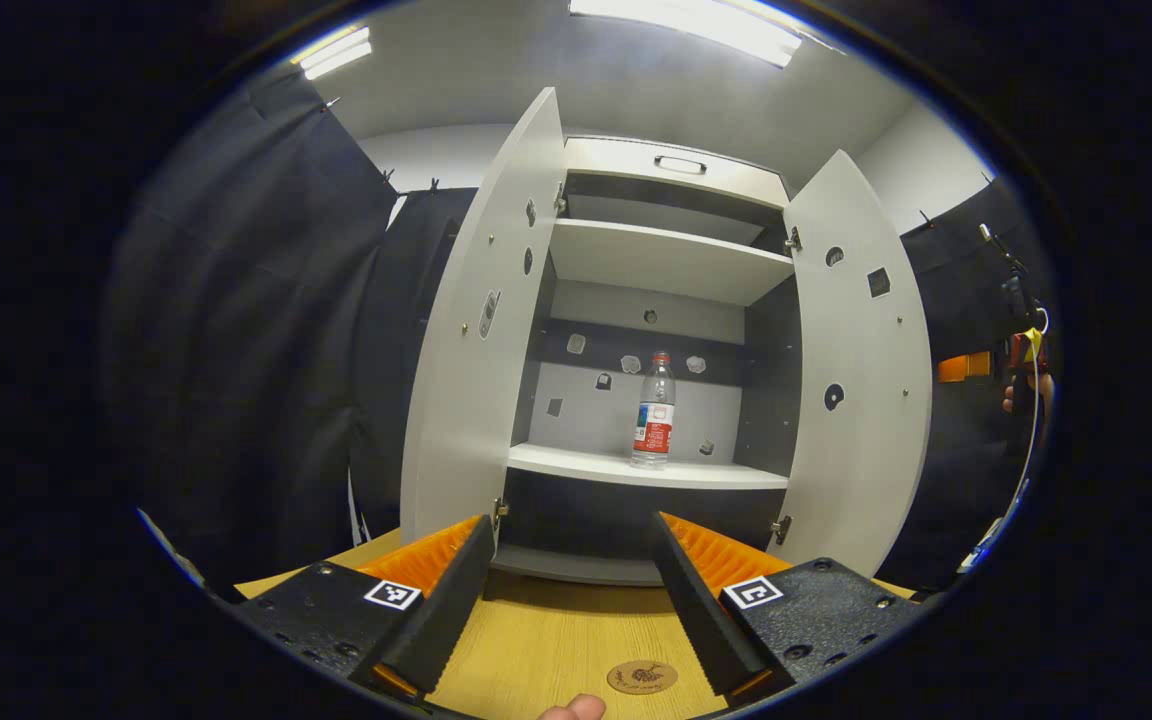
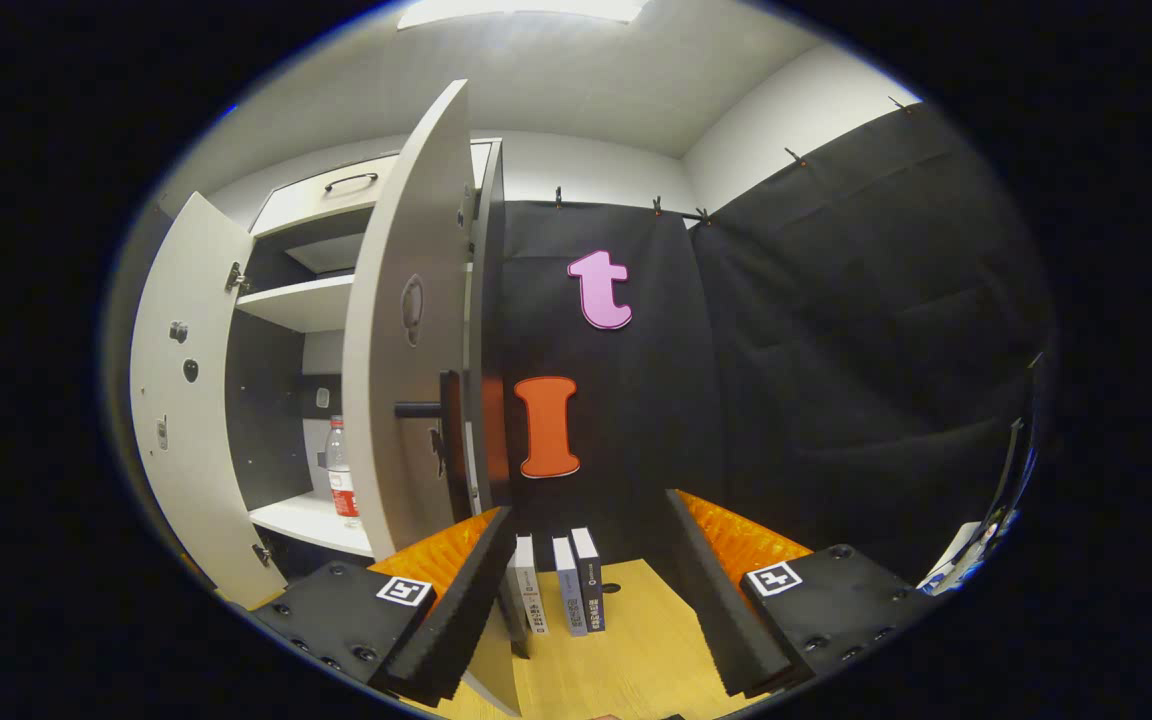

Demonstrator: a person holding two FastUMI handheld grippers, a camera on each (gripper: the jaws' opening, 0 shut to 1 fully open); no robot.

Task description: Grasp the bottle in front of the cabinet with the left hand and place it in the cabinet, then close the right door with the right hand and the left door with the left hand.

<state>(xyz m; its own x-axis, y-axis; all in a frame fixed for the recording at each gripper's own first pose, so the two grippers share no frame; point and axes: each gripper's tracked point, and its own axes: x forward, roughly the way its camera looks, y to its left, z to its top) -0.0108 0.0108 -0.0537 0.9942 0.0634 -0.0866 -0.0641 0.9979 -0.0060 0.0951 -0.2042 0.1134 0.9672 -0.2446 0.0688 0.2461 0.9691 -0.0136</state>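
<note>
Already placed | cabinet (image 1: pixel 666 260) both doors open, yours to shut | right door (image 2: pixel 401 330) first: it stands just left of your right tool (image 2: pixel 586 600), spread wide, empty | left door (image 1: pixel 476 330) next; left tool (image 1: pixel 571 600) wide, empty | bottle (image 1: pixel 653 412) upright on the cabinet's lower shelf

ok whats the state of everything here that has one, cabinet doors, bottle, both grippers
clear plastic water bottle with red label: upright on the cabinet's lower shelf, cap on
white cabinet left door: open
white cabinet right door: open
left gripper: open, holding nothing, in front of the cabinet
right gripper: open, holding nothing, beside the right door's outer face
three small books: standing upright on the wooden table
</note>
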